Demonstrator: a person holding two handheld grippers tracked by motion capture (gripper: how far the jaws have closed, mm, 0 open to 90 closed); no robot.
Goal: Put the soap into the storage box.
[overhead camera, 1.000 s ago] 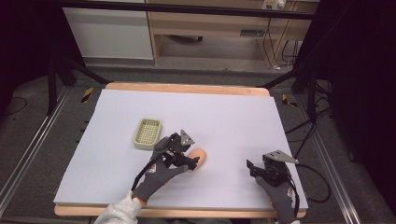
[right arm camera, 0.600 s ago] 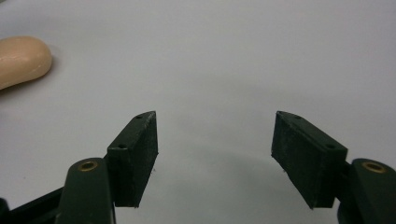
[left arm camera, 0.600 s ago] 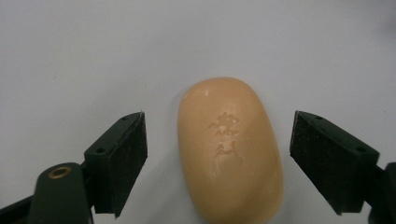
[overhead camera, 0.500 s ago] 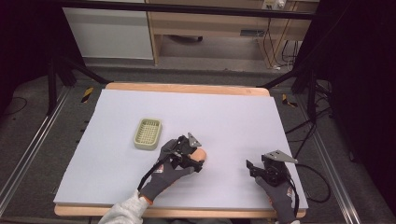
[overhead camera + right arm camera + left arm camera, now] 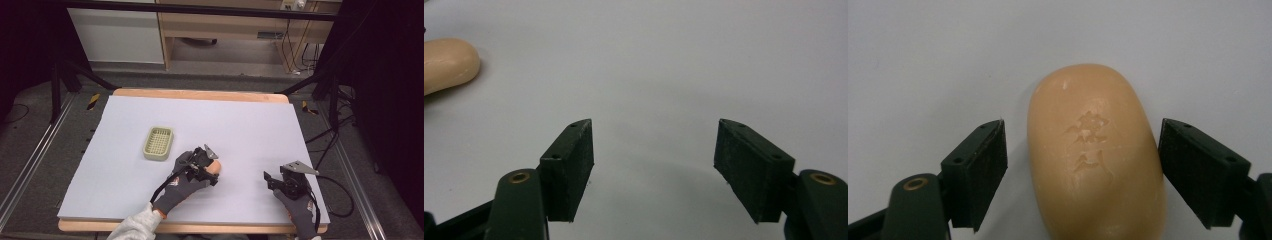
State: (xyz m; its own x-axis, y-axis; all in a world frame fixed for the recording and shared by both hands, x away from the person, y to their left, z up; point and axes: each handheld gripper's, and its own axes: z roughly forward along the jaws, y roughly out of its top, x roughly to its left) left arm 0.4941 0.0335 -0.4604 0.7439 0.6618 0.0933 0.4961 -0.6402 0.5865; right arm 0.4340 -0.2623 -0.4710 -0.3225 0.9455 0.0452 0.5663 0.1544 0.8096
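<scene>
High view, left to right. The surface (image 5: 125,165), a pale sheet on a wood-edged board, has wide bare room along its left side and far edge. A pale green slatted tray (image 5: 158,143) sits left of centre, well clear of every edge and apart from both grippers.

Just right of the tray and nearer the person, the left gripper (image 5: 212,167) reaches over a peach-coloured bar of soap (image 5: 215,168), which lies on the surface near the middle of the front half. In the left gripper view the soap (image 5: 1095,155) lies lengthwise between the two fingers (image 5: 979,172), which are released and spread wide: a strip of bare surface shows on the left side of the bar, while on the right the finger stands just beside it, possibly grazing it, though the angle is too poor to settle this. The near end of the bar is cut off by the bottom of that view, and a stamped mark on its top is hard to read.

Further right, bare surface separates the soap from the right gripper (image 5: 268,179), which sits near the front right corner. In the right gripper view its fingers (image 5: 569,167) are released, wide apart, with nothing between them; the soap (image 5: 446,62) is cut off by the left edge there.
</scene>
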